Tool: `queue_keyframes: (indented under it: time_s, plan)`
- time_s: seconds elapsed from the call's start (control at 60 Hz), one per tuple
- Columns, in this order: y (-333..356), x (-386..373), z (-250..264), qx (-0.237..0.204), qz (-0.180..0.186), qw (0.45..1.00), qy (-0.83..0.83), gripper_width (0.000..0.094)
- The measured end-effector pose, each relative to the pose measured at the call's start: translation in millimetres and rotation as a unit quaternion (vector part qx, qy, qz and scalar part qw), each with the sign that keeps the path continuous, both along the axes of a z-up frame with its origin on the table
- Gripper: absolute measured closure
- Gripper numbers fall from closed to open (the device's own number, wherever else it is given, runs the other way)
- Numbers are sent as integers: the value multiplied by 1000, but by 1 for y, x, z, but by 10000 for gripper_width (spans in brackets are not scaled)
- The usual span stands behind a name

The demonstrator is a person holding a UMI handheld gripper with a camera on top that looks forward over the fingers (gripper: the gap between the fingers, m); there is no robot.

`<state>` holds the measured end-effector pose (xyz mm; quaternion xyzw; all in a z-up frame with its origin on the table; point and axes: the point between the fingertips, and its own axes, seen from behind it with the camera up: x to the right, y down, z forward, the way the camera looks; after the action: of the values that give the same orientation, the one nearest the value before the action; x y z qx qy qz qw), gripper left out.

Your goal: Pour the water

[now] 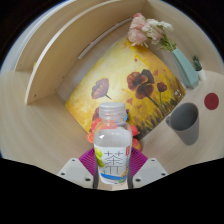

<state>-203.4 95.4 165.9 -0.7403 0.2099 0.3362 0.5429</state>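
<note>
Bottle (112,143), clear plastic with a white cap and a pale label printed in green and blue, stands upright between the two fingers of the gripper (112,172), its lower body set against the magenta pads (137,148). Jaws pinch the bottle from either side, with the pads showing just outside the label on both flanks. Whether the bottle's base touches the table cannot be told, since the fingers hide it.

Beyond the bottle lies a yellow placemat (125,85) painted with red poppies, spread across the middle of the light wooden table (40,135). Near the placemat's right edge, a grey cup (184,118) stands on the table, well apart from the bottle. A dark red round object (211,101) sits beyond the cup, close to the table's right edge. At the far side of the placemat a bouquet of pink and cream flowers (150,32) rests near a pale green box (186,66).
</note>
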Motion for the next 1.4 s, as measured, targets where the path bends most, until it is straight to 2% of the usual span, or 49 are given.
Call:
queue_keyframes:
  time_s: [0.15, 0.3, 0.567, 0.717, 0.867, 0.95, 1.033, 1.133, 1.167, 1.217, 1.35, 1.4]
  plan:
    - [19, 36, 11, -39, -32, 977, 205, 543]
    - [28, 56, 15, -71, -55, 919, 385, 541]
    - [37, 90, 27, -76, -102, 801, 586, 541]
    - [37, 98, 32, -94, -98, 751, 646, 541]
    - [38, 94, 24, -116, -90, 746, 650, 540]
    - [36, 91, 24, -117, -82, 768, 625, 541]
    - [32, 90, 38, -96, -63, 827, 551, 540]
    - [26, 91, 63, -55, -19, 927, 369, 540]
    - [24, 96, 71, -53, -6, 954, 295, 539]
    - [24, 107, 86, -27, 8, 982, 187, 525]
    - [23, 151, 125, 53, 17, 996, -72, 524]
    - [23, 172, 133, 84, 3, 984, -156, 524]
